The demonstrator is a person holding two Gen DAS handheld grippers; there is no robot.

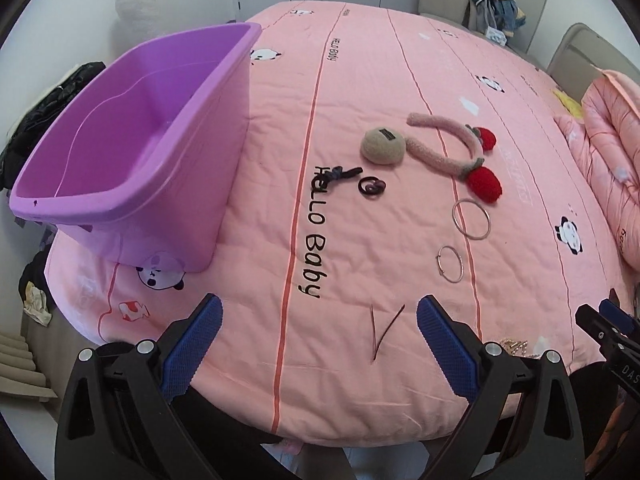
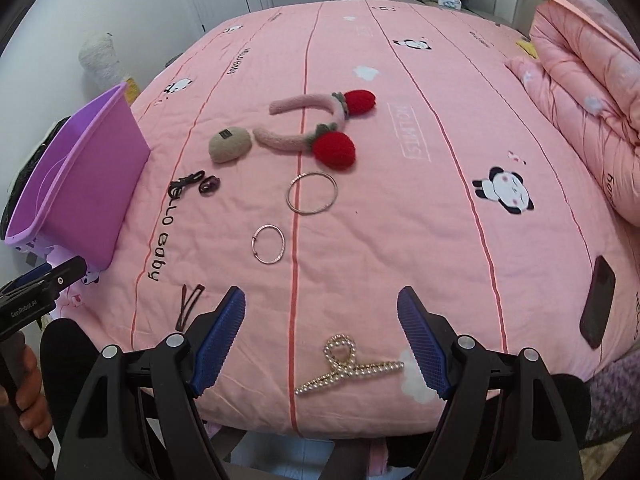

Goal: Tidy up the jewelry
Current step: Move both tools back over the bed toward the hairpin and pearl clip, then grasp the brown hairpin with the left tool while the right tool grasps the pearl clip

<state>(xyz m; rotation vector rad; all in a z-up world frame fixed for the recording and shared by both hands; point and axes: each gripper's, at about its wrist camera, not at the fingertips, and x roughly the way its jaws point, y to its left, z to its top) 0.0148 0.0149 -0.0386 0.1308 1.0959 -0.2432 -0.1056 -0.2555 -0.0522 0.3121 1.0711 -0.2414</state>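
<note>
Jewelry lies on a pink bed cover. A purple bin stands at the left; it also shows in the right wrist view. My left gripper is open and empty above dark hairpins. My right gripper is open and empty, with a pearl claw clip lying between its fingers. Farther out lie a small ring bangle, a large bangle, a strawberry headband, a beige puff clip and dark hair ties.
A dark phone lies at the bed's right edge. A folded pink quilt is piled at the right. The left gripper's tip shows at the right view's left edge. Chairs with clothes stand behind the bed.
</note>
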